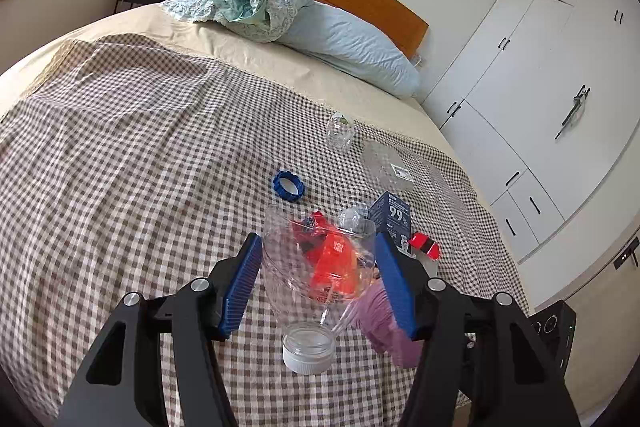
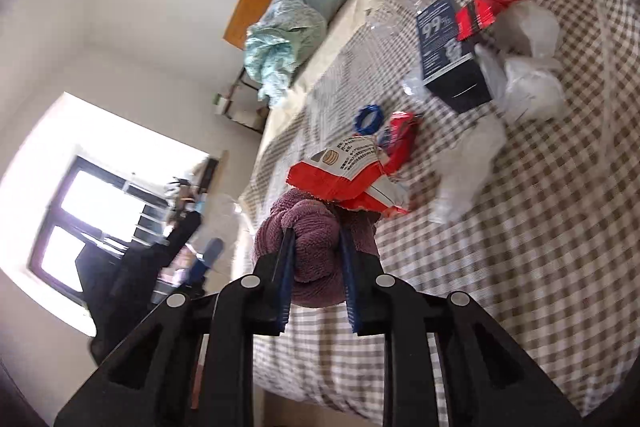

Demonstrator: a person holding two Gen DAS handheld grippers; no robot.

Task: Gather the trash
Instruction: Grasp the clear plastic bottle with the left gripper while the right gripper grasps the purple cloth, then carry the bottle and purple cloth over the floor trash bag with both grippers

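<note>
Step in hand: two pieces are off the bed at once, so I judge this the carry-away stage of the pick-up, with more trash waiting behind.
Left tongs (image 1: 318, 277): clamped on the clear plastic bottle (image 1: 316, 267), blue pads pressed on its two sides, white cap toward the camera, body pointing away.
Right tongs (image 2: 316, 247): closed on a purple fluffy cloth (image 2: 316, 243) bunched between the pads; the red snack wrapper (image 2: 352, 183) sits just past the fingertips, against the cloth; whether the pads pinch it too, I cannot tell.
Where the trash lies: ahead of both tongs, on the checked bedspread (image 1: 120, 147).
Blue ring cap (image 1: 289, 187): one, just beyond the left tongs' tips, a little to their left.
Dark box marked 99 (image 1: 390, 217): one, ahead and to the right of the left tongs.
Small red packet (image 1: 426, 245): one, just right of the box.
Clear plastic pieces: a small cup (image 1: 340, 133) and a flat clear pack (image 1: 386, 167), farther off; exact count uncertain.
White crumpled bags (image 2: 528, 67): at least two, far ahead of the right tongs, beside the box.
Next move calls for: a bin or bag, none visible here; keep both grips firm until over it, then come back for the ring cap, the nearest piece.
</note>
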